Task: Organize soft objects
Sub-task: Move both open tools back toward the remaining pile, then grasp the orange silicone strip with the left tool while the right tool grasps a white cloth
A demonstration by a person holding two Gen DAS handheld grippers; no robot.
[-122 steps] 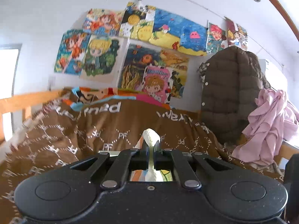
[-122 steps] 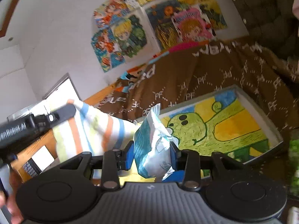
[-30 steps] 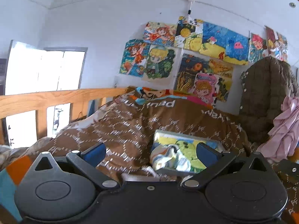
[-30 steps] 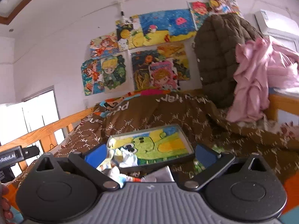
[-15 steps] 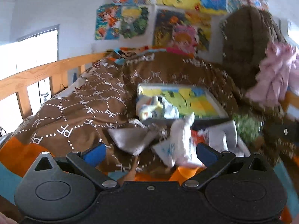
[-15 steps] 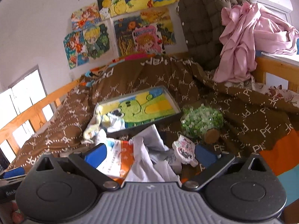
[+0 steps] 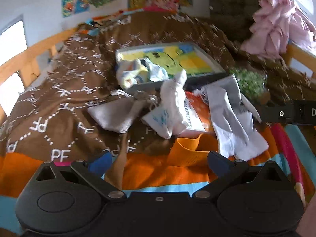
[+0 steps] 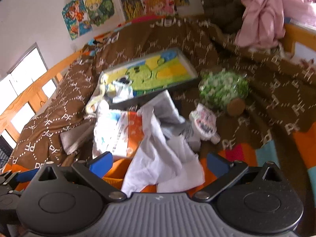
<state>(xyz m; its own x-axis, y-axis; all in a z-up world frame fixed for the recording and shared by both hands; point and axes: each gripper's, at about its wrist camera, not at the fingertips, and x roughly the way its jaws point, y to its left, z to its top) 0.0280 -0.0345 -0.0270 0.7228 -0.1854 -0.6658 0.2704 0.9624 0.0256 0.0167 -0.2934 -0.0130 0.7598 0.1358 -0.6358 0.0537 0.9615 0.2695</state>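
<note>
Both tongs are held wide apart, and nothing is gripped by them. The left tongs (image 7: pixel 158 161) and the right tongs (image 8: pixel 159 161) are pointed down at a heap of soft things on the bed (image 7: pixel 49 118).

A white cloth (image 8: pixel 164 158) is seen right between the right tongs' blue pads (image 8: pixel 100 163). It is the nearest thing to them. Its long side runs away from the tongs, toward the tray (image 8: pixel 189 67). So the right hand is judged the nearer one for this cloth.

From the left tongs, a grey pouch (image 7: pixel 114 114) is seen ahead and a bit left. A white sock (image 7: pixel 174 100) is seen straight ahead. Some soft things are already in the tray, at its near left corner.

"PF" is printed all over the brown blanket (image 7: pixel 65 73). Small print on an orange and white bag (image 8: pixel 126 136) cannot be read.
</note>
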